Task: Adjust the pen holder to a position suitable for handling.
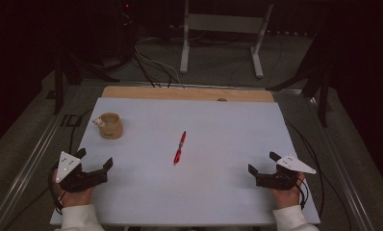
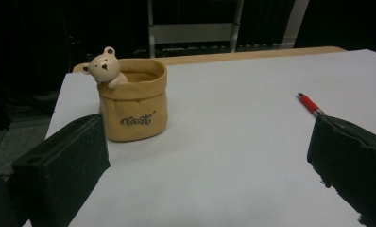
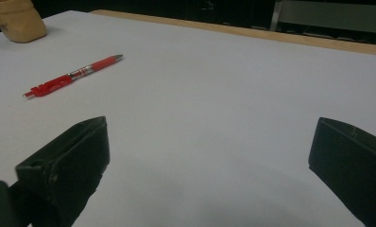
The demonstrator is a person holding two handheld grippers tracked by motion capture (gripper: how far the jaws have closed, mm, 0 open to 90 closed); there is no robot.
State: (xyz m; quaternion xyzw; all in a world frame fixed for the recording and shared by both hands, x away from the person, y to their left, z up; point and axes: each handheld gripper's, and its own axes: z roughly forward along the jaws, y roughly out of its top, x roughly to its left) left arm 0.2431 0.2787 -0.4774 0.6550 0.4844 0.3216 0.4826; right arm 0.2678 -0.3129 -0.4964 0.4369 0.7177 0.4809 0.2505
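A red pen [image 1: 180, 147] lies flat near the middle of the table [image 1: 228, 125], with bare surface on every side of it. A tan cup [image 1: 110, 125] with a small bear figure [image 1: 99, 122] on its rim stands upright toward the far left, just in from the left edge and well apart from the pen. The left tool [image 1: 94, 160] rests near the front left corner, jaws spread wide and holding nothing. The right tool [image 1: 263, 163] sits near the front right edge, likewise wide open and empty; the stretch between the two tools is bare.

The table top is pale grey-white, with a wooden strip [image 1: 189, 93] along its far edge. Beyond it the room is dark, with cables [image 1: 151, 67] on the floor and a white metal frame [image 1: 223, 33].

The left gripper view shows the cup [image 2: 134, 101] close up, lettering on its side, the bear [image 2: 103, 68] peeking over the rim, and only the end of the pen [image 2: 311, 105] beside its right jaw. The right gripper view shows the whole pen [image 3: 72, 75] and only a corner of the cup [image 3: 18, 21].
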